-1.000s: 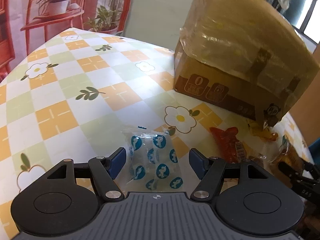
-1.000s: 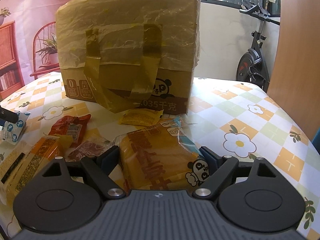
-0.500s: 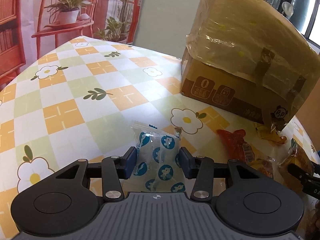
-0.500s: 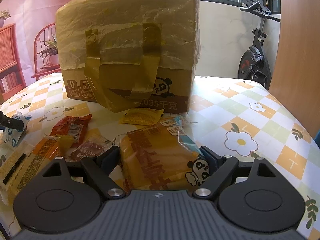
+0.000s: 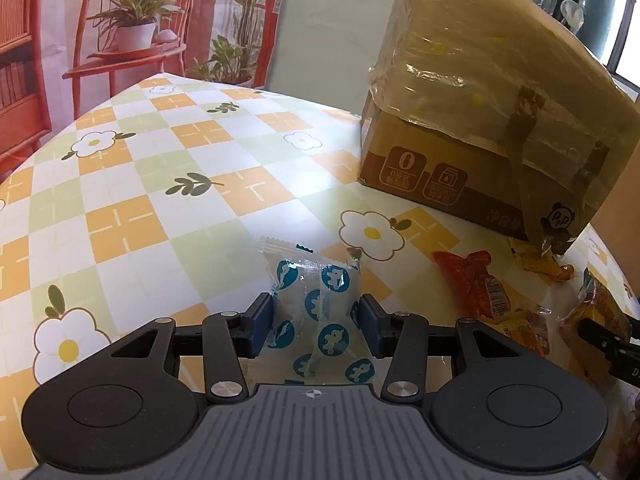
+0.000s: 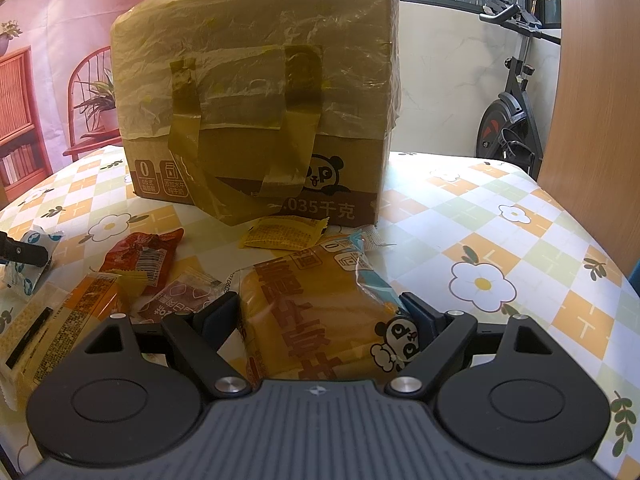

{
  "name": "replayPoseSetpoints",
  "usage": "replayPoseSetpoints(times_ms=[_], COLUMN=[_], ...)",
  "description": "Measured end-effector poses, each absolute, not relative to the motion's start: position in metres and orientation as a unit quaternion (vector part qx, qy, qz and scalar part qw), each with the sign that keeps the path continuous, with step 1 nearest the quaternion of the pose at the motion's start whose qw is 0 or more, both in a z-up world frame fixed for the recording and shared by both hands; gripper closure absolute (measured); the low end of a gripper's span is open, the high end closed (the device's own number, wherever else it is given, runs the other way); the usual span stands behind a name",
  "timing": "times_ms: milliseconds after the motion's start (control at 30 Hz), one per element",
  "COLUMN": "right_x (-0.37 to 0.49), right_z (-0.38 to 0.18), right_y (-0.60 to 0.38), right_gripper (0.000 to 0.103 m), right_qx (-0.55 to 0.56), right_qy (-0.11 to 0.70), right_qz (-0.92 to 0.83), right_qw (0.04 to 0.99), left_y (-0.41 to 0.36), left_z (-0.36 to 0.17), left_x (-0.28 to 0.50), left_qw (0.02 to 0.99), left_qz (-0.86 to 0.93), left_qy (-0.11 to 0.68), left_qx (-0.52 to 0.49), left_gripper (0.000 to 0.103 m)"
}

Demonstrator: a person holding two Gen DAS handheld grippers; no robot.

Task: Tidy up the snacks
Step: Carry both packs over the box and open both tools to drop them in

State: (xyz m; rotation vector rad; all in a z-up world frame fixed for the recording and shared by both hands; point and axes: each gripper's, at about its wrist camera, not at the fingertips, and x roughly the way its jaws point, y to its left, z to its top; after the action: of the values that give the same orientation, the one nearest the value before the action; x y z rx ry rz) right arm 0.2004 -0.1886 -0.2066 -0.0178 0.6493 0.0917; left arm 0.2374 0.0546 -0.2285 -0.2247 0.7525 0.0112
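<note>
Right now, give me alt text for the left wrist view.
The left gripper pinches a clear snack packet with blue dots over a flower-patterned checked tablecloth. To the right stands a plastic-wrapped cardboard box, with a red snack packet lying near it.

Your table cover is smooth and glossy, apparently plastic sheeting, and throws glare near the box. The cardboard box is matt brown paperboard; a thin, crinkled, shiny yellow plastic film wraps its upper part, with glossy tape strips over it. The small packet between your left gripper pads is clear, shiny, crinkled plastic. The bread pack at your right gripper is glossy plastic wrap. Both grippers look like matt black plastic with bright metal pins.
</note>
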Motion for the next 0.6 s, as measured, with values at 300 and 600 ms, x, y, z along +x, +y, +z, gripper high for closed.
replayPoseSetpoints(times_ms=[300, 600], right_x=[0.197, 0.188], right_z=[-0.204, -0.165], right_y=[-0.195, -0.199], right_gripper=[0.02, 0.021], right_qx=[0.014, 0.041], right_qy=[0.315, 0.278], right_qz=[0.059, 0.069], right_qw=[0.947, 0.957], left_y=[0.061, 0.058], left_z=[-0.211, -0.16], left_x=[0.231, 0.233], left_qw=[0.934, 0.954], left_qz=[0.003, -0.04], left_qy=[0.34, 0.284], left_qx=[-0.11, -0.083], left_gripper=[0.063, 0.063])
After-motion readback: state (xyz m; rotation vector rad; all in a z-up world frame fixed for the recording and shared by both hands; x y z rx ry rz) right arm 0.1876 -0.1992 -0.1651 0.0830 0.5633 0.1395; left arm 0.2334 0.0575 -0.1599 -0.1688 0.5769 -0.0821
